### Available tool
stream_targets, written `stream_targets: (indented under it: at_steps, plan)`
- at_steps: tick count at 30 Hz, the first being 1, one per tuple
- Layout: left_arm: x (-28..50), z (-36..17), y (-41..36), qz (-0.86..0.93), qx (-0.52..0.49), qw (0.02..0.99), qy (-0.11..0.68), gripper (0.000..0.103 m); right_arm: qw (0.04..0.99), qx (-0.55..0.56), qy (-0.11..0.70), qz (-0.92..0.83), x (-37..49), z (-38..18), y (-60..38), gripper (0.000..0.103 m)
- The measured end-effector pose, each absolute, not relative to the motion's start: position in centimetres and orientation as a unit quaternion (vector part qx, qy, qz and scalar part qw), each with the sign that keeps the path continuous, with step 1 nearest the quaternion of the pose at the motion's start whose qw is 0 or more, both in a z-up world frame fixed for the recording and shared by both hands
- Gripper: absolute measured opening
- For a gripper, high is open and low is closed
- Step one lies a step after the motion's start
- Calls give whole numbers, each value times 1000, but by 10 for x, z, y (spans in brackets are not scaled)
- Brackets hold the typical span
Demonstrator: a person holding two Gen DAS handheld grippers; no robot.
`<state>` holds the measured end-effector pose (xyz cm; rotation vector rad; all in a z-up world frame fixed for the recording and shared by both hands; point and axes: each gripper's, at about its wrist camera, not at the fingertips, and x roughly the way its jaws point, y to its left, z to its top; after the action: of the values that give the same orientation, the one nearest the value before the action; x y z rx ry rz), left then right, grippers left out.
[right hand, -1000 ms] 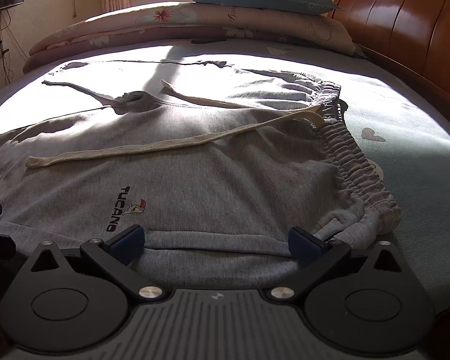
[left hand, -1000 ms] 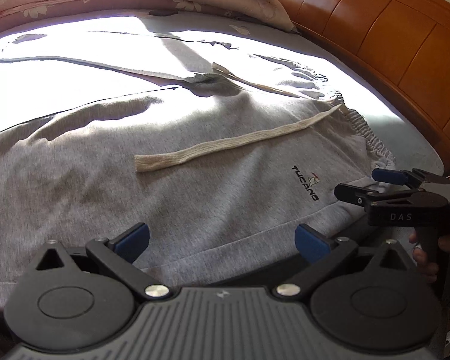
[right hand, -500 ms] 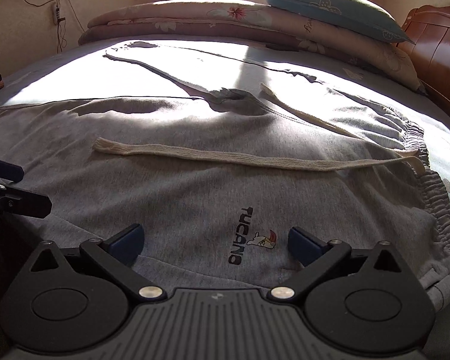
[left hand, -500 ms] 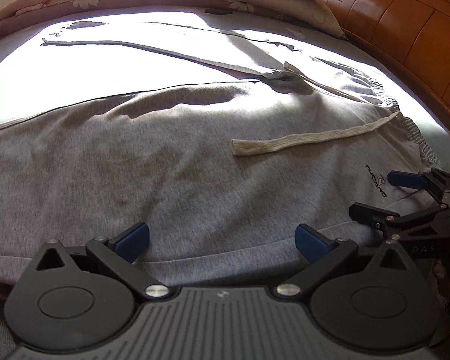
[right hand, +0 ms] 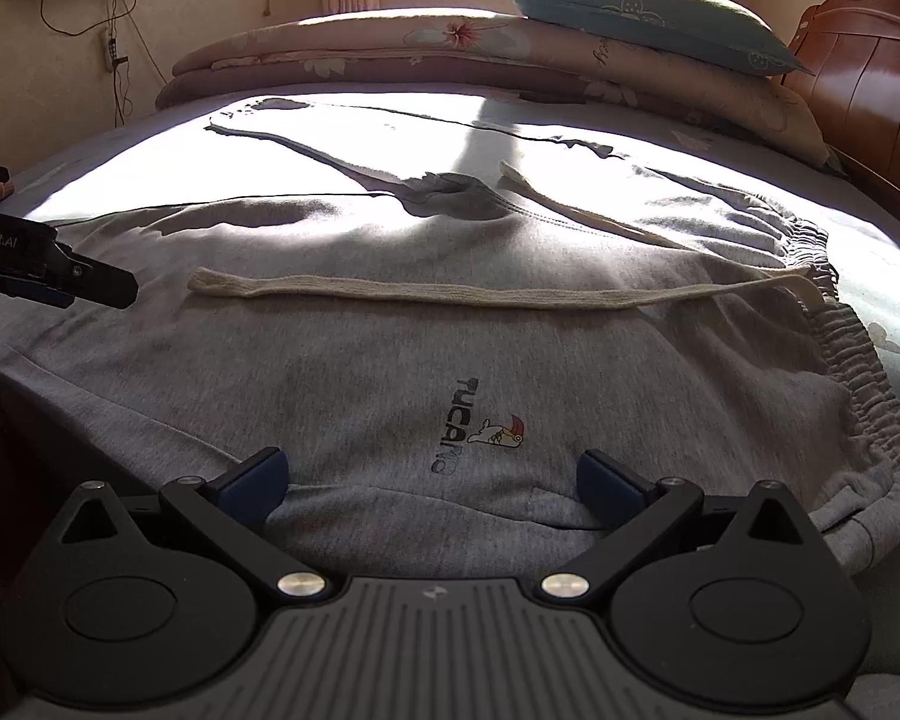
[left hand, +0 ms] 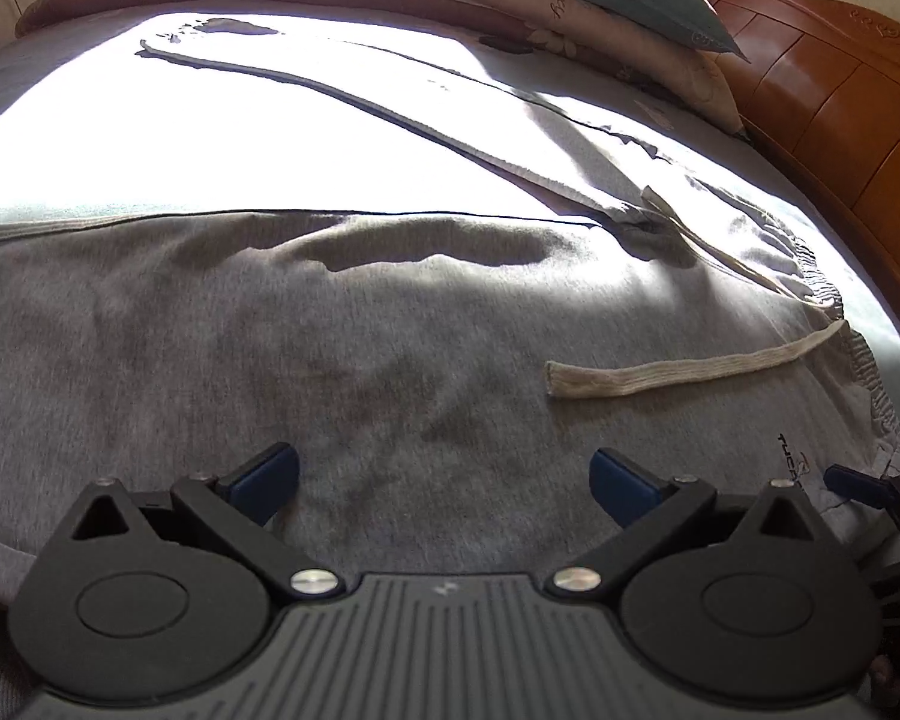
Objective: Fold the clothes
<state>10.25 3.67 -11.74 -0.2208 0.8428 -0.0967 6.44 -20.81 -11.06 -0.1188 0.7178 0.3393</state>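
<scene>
Grey sweatpants (left hand: 342, 348) (right hand: 390, 360) lie spread flat across the bed, elastic waistband (right hand: 858, 372) to the right, a cream drawstring (left hand: 678, 375) (right hand: 480, 294) resting on top and a printed logo (right hand: 480, 432) near the front hem. My left gripper (left hand: 444, 477) stands open over the near edge of the leg part, nothing between its fingers. My right gripper (right hand: 429, 480) is open too, just in front of the logo at the near edge. In the right wrist view the left gripper's tip (right hand: 90, 285) shows at the far left.
A folded floral quilt (right hand: 450, 54) and a teal pillow (right hand: 648, 18) are stacked at the back of the bed. A wooden headboard (left hand: 840, 120) (right hand: 870, 90) runs along the right. Strong sunlight washes out the far half of the bed sheet (left hand: 150, 138).
Both grippers have slid left along the near edge of the pants. The left one now faces the leg part, the right one faces the logo. Both stayed open.
</scene>
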Motion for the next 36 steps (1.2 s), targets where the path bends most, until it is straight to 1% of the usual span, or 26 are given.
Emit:
stream_targets:
  at_steps: [4,7,12,15,19,23,31,34,36]
  plan:
    - [108,-111,34,-74,-103,897,422,102,921,-61,347,164,61,-111,-208,103]
    - [127,-95,46,-105,-161,889,416,102,922,-61,345,163,60,-111,-208,103]
    - [192,-74,77,-155,-290,854,403,102,924,-59,341,161,59,-112,-208,103]
    - [224,-78,87,-120,-310,848,413,102,926,-58,336,163,57,-112,-209,103]
    - [250,-102,95,-104,-345,827,431,102,926,-57,334,166,57,-112,-210,103]
    - [255,-123,96,-93,-361,821,433,102,926,-56,334,168,57,-112,-211,103]
    - [263,-107,82,-116,-363,821,425,102,926,-56,333,168,58,-113,-211,103]
    - [274,-111,65,-131,-356,820,429,102,926,-56,333,168,58,-113,-211,103]
    - [282,-121,58,-127,-347,815,446,102,926,-56,333,168,58,-113,-211,103]
